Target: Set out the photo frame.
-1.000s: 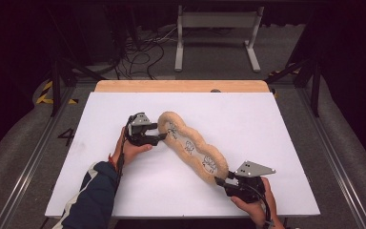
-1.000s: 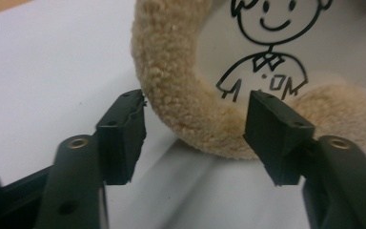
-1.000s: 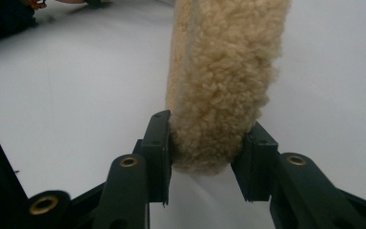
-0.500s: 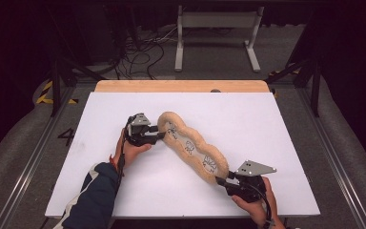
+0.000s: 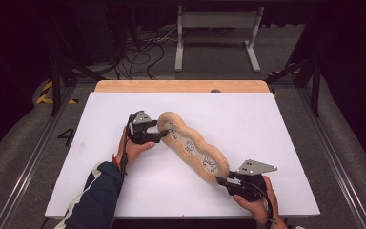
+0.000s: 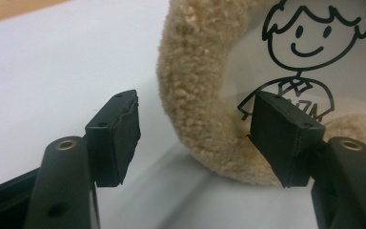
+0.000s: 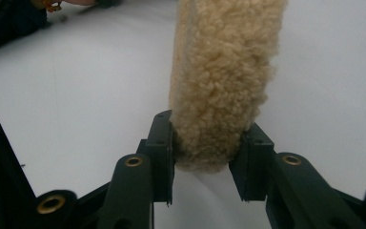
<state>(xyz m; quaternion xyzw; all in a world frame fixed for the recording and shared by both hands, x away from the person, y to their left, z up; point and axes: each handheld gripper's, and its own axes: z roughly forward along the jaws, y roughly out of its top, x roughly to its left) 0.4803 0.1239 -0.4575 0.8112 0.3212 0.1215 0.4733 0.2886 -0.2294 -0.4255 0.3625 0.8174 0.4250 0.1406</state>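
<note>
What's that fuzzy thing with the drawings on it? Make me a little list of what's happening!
Thing: fuzzy tan pouch with a clear panel showing cartoon figures
Where: lying slantwise on the white table
Left tool: at the pouch's far end, jaws just opened, one either side of the fleecy rim, not pressing
Right tool: pinching the pouch's near end between both jaws
Drawing close up: a smiling cartoon child in the left gripper view
Hands: a person's hand holds each tool
</note>
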